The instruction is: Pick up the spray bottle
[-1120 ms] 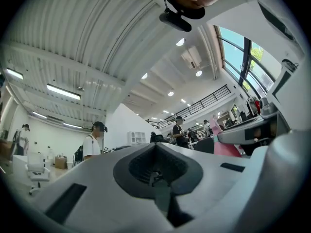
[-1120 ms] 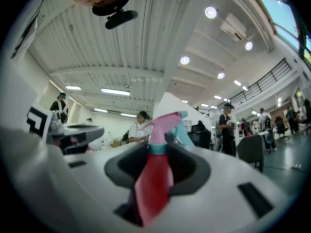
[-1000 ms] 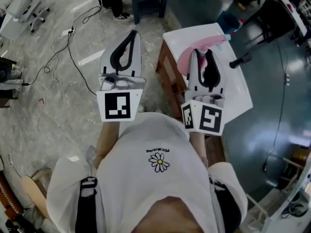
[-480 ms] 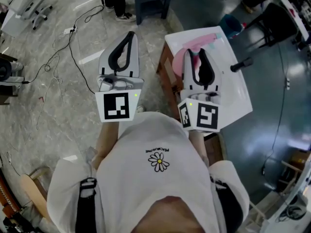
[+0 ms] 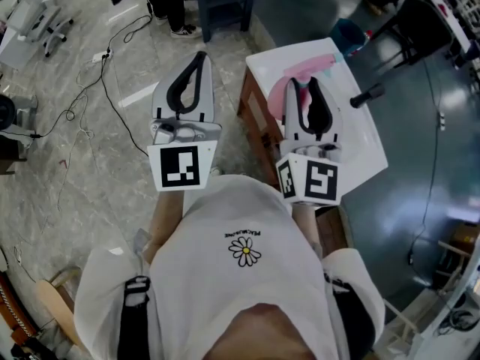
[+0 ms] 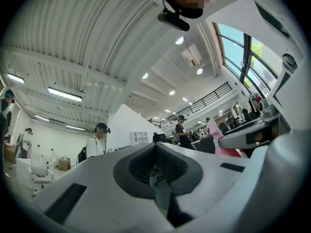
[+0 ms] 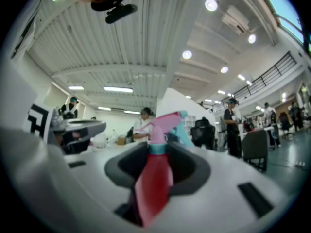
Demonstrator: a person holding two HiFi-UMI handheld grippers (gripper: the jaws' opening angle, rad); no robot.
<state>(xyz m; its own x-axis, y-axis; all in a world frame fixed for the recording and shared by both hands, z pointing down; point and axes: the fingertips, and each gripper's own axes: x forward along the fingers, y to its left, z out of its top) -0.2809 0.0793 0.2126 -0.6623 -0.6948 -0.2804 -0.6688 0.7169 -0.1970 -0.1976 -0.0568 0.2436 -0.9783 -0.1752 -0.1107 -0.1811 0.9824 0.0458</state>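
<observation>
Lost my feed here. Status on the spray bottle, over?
Left gripper shut, empty. Right gripper clamped on spray bottle, over the white table. Nothing in the way.

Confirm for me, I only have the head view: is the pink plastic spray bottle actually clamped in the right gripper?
Observer: Yes, the right gripper view shows the right gripper squeezing the body of the pink plastic spray bottle from both sides.
Operator: Where is its head?
Observer: Its pink trigger head pokes out beyond the jaw tips, above a teal collar.
Operator: And the left gripper?
Observer: In its own view its jaws are closed together, with nothing between them.
</observation>
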